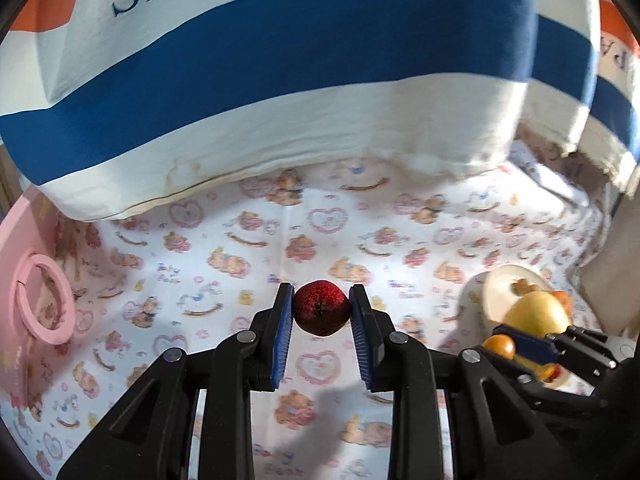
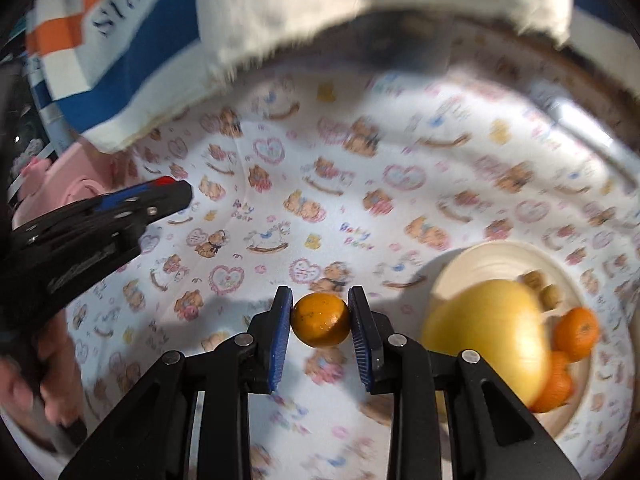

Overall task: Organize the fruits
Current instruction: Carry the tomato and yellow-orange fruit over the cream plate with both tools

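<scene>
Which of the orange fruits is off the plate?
The small orange fruit clamped in the right tool; the other oranges lie on the plate.

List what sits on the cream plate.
On the cream plate sit a large yellow fruit, small oranges to its right and brown nut-like pieces behind it. Whatever lies under or behind the large yellow fruit is hidden.

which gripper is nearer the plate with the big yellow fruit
Right. The right gripper, holding a small orange fruit, hangs just beside the plate; the left gripper is farther off.
</scene>
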Action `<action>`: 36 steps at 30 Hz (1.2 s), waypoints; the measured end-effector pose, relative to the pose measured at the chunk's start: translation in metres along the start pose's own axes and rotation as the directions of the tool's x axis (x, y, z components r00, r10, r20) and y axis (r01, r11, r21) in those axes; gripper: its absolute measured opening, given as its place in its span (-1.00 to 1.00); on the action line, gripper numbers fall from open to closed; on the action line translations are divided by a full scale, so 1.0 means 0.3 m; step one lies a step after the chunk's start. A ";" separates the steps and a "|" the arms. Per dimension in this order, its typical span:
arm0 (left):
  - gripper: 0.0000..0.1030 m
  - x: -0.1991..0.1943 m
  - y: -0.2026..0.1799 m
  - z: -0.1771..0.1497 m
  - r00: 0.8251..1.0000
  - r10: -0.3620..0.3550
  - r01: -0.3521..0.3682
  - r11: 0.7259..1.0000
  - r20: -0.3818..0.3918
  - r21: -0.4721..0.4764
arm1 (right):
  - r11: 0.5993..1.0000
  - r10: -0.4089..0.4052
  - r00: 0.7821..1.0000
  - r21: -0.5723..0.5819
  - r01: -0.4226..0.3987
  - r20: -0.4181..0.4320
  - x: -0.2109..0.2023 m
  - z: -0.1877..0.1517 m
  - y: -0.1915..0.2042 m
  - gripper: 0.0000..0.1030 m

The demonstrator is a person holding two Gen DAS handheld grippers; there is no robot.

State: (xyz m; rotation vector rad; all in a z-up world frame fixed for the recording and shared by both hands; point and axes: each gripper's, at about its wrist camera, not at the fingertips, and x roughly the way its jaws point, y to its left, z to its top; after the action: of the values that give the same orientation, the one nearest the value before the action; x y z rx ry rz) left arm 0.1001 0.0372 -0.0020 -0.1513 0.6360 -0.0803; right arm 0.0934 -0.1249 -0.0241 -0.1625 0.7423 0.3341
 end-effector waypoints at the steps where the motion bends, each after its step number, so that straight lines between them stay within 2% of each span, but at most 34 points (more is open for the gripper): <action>1: -0.48 -0.007 -0.011 -0.001 1.000 -0.017 0.017 1.000 0.001 0.006 | 1.000 -0.007 1.000 0.000 0.007 0.017 -0.037 -0.009 -0.029 -0.42; 8: -0.48 -0.037 -0.111 -0.027 0.999 -0.050 0.049 0.996 0.016 0.080 | 0.997 -0.026 0.994 0.079 0.017 0.109 -0.215 -0.060 -0.232 -0.42; 13: -0.48 -0.050 -0.178 -0.051 0.997 -0.068 0.064 0.988 0.024 0.139 | 0.986 -0.062 0.988 0.163 0.039 0.141 -0.269 -0.095 -0.355 -0.42; 16: -0.48 -0.049 -0.207 -0.065 0.996 -0.082 0.077 0.984 0.023 0.162 | 0.979 -0.086 0.986 0.194 0.057 0.141 -0.272 -0.112 -0.405 -0.42; 22: -0.48 -0.025 -0.267 -0.100 0.994 -0.109 0.103 0.974 0.016 0.201 | 0.961 -0.092 0.992 0.270 0.065 0.089 -0.217 -0.141 -0.489 -0.42; 26: -0.48 0.000 -0.294 -0.125 0.994 -0.113 0.107 0.972 0.013 0.210 | 0.957 -0.096 0.989 0.283 0.059 0.117 -0.204 -0.150 -0.517 -0.42; 29: -0.48 0.019 -0.307 -0.141 0.995 -0.103 0.098 0.970 0.012 0.222 | 0.953 -0.101 0.985 0.296 0.056 0.138 -0.194 -0.152 -0.538 -0.42; 36: -0.48 0.035 -0.302 -0.151 0.997 -0.078 0.072 0.973 0.019 0.221 | 0.936 -0.104 0.990 0.345 0.066 0.091 -0.157 -0.164 -0.593 -0.42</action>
State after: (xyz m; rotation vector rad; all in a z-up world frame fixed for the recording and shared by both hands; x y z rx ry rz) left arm 0.0789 -0.0586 -0.0291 0.0377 0.5896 -0.2202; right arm 0.0928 -0.3155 -0.0227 0.1514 0.6726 0.1260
